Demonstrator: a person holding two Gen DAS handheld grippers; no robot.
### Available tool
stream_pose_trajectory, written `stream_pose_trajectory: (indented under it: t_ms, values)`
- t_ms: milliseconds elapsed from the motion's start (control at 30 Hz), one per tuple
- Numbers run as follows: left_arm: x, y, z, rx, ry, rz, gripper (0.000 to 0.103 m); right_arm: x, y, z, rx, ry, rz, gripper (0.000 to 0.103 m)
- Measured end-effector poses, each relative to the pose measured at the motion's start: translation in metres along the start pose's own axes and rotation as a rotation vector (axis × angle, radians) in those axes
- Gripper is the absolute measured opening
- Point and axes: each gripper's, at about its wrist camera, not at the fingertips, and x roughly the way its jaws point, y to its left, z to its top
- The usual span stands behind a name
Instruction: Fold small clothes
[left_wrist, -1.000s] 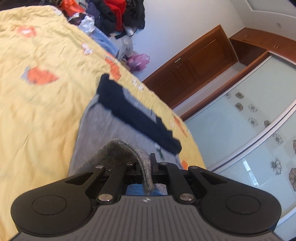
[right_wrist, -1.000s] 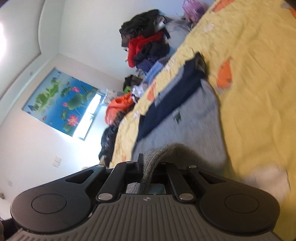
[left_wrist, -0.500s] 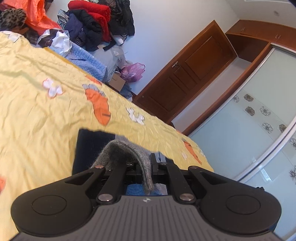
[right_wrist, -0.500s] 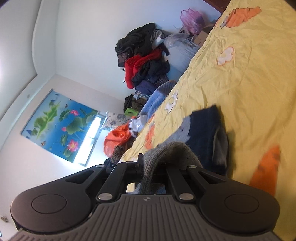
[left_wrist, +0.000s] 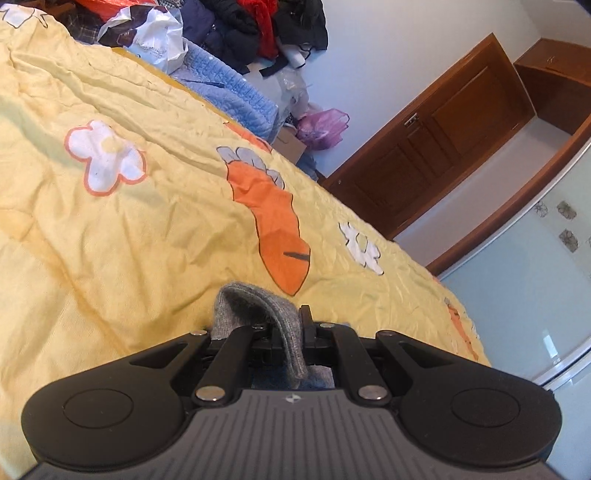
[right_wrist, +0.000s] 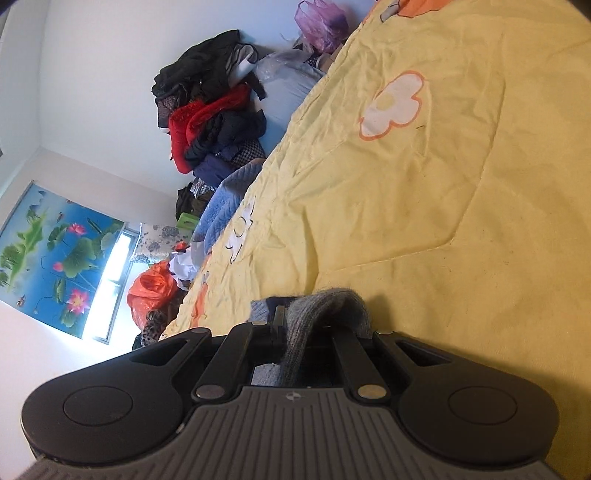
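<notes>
Both tools, left tool (left_wrist: 291, 332) and right tool (right_wrist: 303, 328), are clamping the grey knit garment (left_wrist: 258, 306) low in frame; I'm probably mid-fold over the yellow bed (left_wrist: 129, 229), with laying down remaining.

**Bright daylight, heavy fisheye bend**

Daylight floods both views. The window (right_wrist: 110, 288) glares white in the right wrist view. Walls and the door (left_wrist: 436, 147) curve toward the edges, corners go dark, and the bedspread (left_wrist: 110, 240) stays sharp.
</notes>
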Motion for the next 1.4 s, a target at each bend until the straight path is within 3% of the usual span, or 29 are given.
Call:
stream_pose_trajectory:
  t_ms: [133,200,233,267,300,333,367,400,433,533,600,700,767,833,933,1000,1067,1133,1233,1300,1400]
  values:
    - [0.009,0.012,0.014,-0.083,0.045,-0.009,0.007,0.002,-0.009,0.005,0.059,-0.034,0.001,0.013]
    - [0.003,0.013,0.018,-0.124,0.044,-0.023,0.011,0.005,-0.014,0.008,0.119,-0.025,0.008,0.032]
    - [-0.006,0.011,0.020,-0.120,0.019,-0.031,0.018,0.002,-0.015,0.010,0.146,-0.037,0.028,0.038]
    - [-0.017,0.007,0.022,-0.110,-0.018,-0.036,0.025,-0.003,-0.013,0.011,0.158,-0.065,0.046,0.053]
    - [-0.028,0.003,0.024,-0.100,-0.058,-0.035,0.052,-0.010,-0.009,0.011,0.150,-0.101,0.055,0.066]
    - [-0.038,-0.001,0.025,-0.094,-0.109,-0.024,0.084,-0.020,-0.001,0.010,0.117,-0.147,0.058,0.069]
    - [-0.051,-0.008,0.023,-0.075,-0.186,-0.005,0.091,-0.027,0.006,0.008,0.082,-0.183,0.060,0.070]
    - [-0.060,-0.018,0.020,-0.027,-0.251,0.011,0.092,-0.032,0.014,0.007,0.046,-0.206,0.057,0.070]
    - [-0.061,-0.031,0.017,0.049,-0.265,0.030,0.092,-0.035,0.022,0.008,0.007,-0.213,0.051,0.070]
    - [-0.031,-0.074,-0.002,0.289,-0.175,0.145,0.092,-0.026,0.047,0.000,-0.133,-0.177,0.014,0.071]
    - [-0.001,-0.093,-0.021,0.403,-0.108,0.195,0.092,-0.006,0.064,-0.008,-0.272,-0.144,-0.099,0.071]
    - [0.039,-0.096,-0.036,0.424,0.009,0.222,0.092,0.030,0.081,-0.027,-0.488,-0.094,-0.263,0.069]
    - [0.057,-0.084,-0.042,0.441,0.044,0.331,0.091,0.048,0.078,-0.036,-0.568,-0.067,-0.349,0.067]
    - [0.055,-0.079,-0.041,0.453,0.031,0.340,0.091,0.043,0.073,-0.044,-0.652,-0.095,-0.372,0.065]
    - [0.058,-0.086,-0.048,0.507,0.038,0.394,0.092,0.031,0.063,-0.040,-0.605,-0.118,-0.312,0.064]
    - [0.056,-0.091,-0.049,0.521,0.026,0.446,0.092,0.031,0.066,-0.043,-0.622,-0.114,-0.332,0.064]
    - [0.035,-0.095,-0.047,0.477,-0.034,0.492,0.092,0.030,0.075,-0.048,-0.633,-0.127,-0.409,0.066]
    - [-0.012,-0.096,-0.043,0.371,-0.110,0.435,0.092,0.007,0.090,-0.055,-0.573,-0.147,-0.443,0.069]
    - [-0.099,-0.076,-0.064,0.142,-0.243,0.305,0.092,-0.067,0.101,-0.081,-0.503,-0.201,-0.240,0.079]
    - [-0.144,-0.056,-0.092,0.001,-0.278,0.243,0.092,-0.115,0.091,-0.107,-0.412,-0.247,-0.157,0.089]
    - [-0.190,-0.030,-0.141,-0.185,-0.281,0.206,0.092,-0.162,0.061,-0.147,-0.254,-0.254,-0.149,0.088]
